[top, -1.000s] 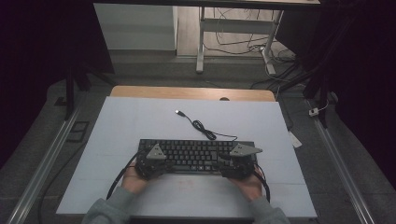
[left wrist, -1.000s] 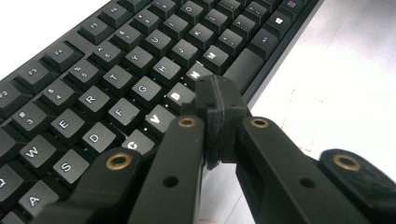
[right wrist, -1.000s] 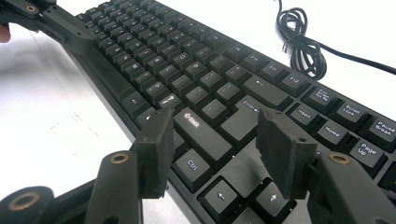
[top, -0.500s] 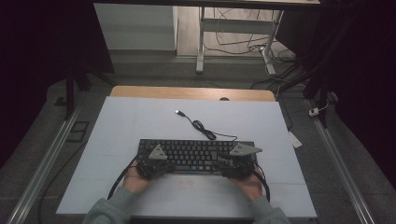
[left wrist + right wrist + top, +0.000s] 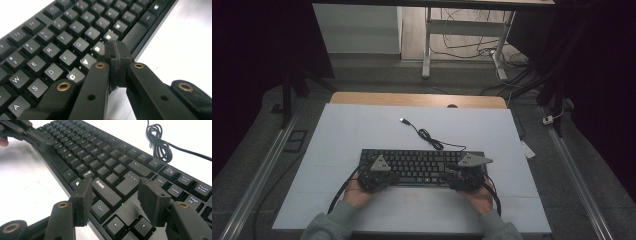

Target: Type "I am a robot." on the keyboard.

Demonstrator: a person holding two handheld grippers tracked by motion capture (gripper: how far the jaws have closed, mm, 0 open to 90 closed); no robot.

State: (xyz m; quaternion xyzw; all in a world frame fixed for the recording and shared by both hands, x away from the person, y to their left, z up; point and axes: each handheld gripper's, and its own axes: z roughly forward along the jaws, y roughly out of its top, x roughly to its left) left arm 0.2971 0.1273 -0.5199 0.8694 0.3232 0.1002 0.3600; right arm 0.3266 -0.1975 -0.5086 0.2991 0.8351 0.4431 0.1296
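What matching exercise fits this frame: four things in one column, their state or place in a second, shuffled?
Things:
1. left hand-held gripper
2. right hand-held gripper
3. keyboard
4. cable plug

States or places:
A. lies flat near the table's front edge
B. jaws open, over the right-hand keys
C. lies loose on the table, behind the keys
D. jaws shut, tips at the bottom letter row

Pairs: 1-D, 2-B, 3-A, 4-C

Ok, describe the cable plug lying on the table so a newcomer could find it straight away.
Start at the white table top and find the black keyboard near its front edge. From the keyboard's back edge a black cable runs through a small coiled bundle toward the far side. The plug is its free metal-tipped end, lying alone on bare table.
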